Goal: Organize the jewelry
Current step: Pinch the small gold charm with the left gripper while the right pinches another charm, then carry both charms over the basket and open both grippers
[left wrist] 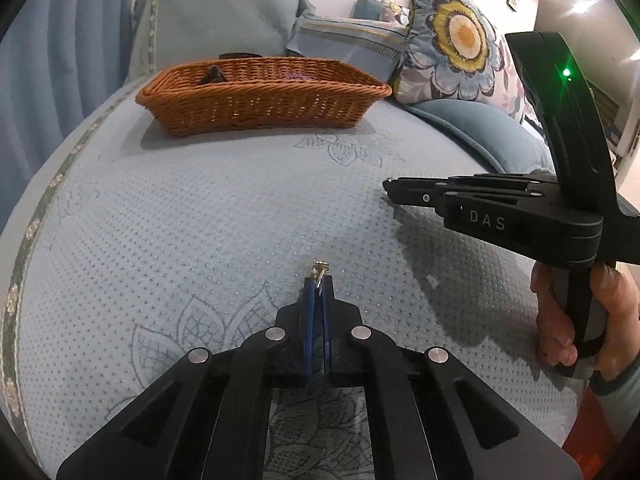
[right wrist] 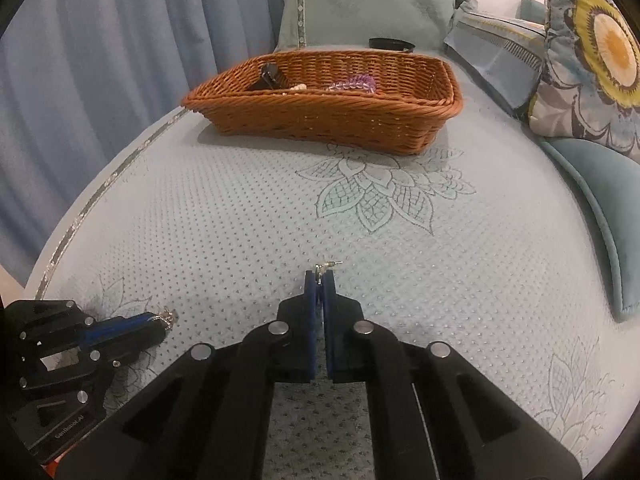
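My left gripper (left wrist: 319, 280) is shut on a small silver earring (left wrist: 320, 270) just above the light blue bed cover. It also shows at the lower left of the right wrist view (right wrist: 160, 322), the earring (right wrist: 169, 316) glinting at its tip. My right gripper (right wrist: 320, 276) is shut on a second small silver earring (right wrist: 327, 267). In the left wrist view the right gripper (left wrist: 390, 189) comes in from the right, held in a hand. A brown wicker basket (left wrist: 264, 116) (right wrist: 320, 120) stands further back, holding a dark item (right wrist: 270, 76) and purple beads (right wrist: 354, 82).
Floral and blue pillows (left wrist: 452, 40) (right wrist: 592, 60) lie at the right. A folded grey-blue cushion (left wrist: 216, 20) stands behind the basket. A blue curtain (right wrist: 100, 60) hangs past the bed's left edge. A dark ring-like object (right wrist: 390, 43) lies behind the basket.
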